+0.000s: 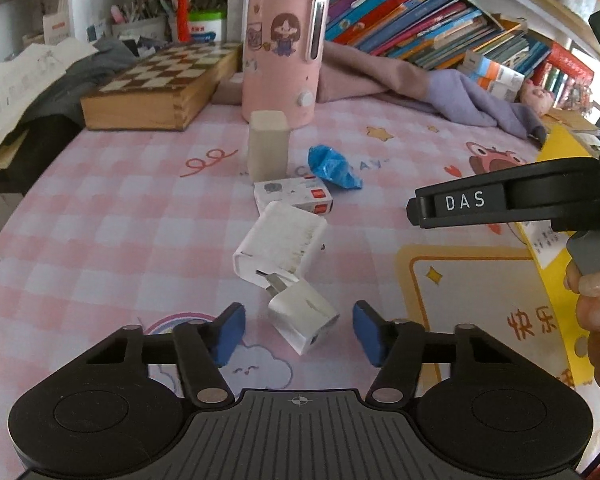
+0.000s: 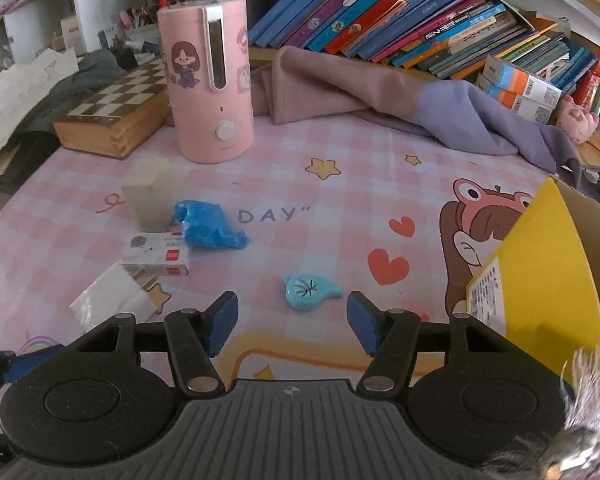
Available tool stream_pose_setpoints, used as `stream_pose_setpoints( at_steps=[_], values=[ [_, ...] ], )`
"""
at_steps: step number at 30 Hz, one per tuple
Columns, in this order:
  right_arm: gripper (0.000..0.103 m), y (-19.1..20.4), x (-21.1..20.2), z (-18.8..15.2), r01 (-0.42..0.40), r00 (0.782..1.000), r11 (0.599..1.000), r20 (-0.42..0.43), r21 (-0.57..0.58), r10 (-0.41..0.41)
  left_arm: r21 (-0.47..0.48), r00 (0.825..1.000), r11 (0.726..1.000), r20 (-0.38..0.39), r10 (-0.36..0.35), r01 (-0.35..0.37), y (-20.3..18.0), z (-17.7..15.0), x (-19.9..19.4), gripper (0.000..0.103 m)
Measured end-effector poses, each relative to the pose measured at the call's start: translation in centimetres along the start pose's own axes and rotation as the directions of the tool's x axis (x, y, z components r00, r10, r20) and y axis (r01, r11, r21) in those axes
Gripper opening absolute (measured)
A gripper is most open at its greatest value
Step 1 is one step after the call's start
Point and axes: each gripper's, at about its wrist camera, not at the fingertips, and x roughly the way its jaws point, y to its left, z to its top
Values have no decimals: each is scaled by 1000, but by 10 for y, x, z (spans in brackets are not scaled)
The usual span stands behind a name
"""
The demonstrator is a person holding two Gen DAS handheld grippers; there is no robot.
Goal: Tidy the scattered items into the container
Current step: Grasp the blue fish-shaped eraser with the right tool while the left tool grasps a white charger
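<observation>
My left gripper [image 1: 299, 333] is open, its blue pads on either side of a small white charger plug [image 1: 302, 315] lying on the pink checked cloth. Behind the plug lie a larger white adapter [image 1: 280, 243], a small white-and-red box [image 1: 294, 196], a crumpled blue bag [image 1: 332, 168] and an upright beige block [image 1: 268, 146]. My right gripper [image 2: 292, 322] is open just short of a teal fish-shaped piece [image 2: 310, 290]. The yellow cardboard box [image 2: 540, 272] stands at the right. The right gripper's side also shows in the left wrist view [image 1: 500, 200].
A pink humidifier [image 2: 208, 84] and a wooden chessboard box [image 2: 112, 112] stand at the back left. A folded pink and purple cloth [image 2: 380, 96] lies before a row of books [image 2: 400, 12]. A small pink plush [image 2: 578, 122] sits at the back right.
</observation>
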Motion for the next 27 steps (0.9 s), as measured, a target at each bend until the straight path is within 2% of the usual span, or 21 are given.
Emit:
stream_pose_setpoints(
  at_steps=[4,9,13,17,27],
  values=[
    [57,-3,12,5,20,1000,1000,-7,9,-20,-2,1000,1000,1,-10,10,2,1,0,37],
    [53,-9,27,7,23,999,999,-47,32,-22,1,1000,1000,-14,-14,14,9,-3,-6,36],
    [50,-11,35,7,16,998,999,-60,37,-14,-45,1000,999,-13,2,-3,19,-5,-14,36],
    [39,-14,38,5,7,999,999,-51,52,-4,-84,999,996,36,20,-17,28,-3,-26,36],
    [38,-15,23,6,-8,1000,999,-5,50,8,-79,996,996,80,34,-27,28,-3,-42,36]
  ],
)
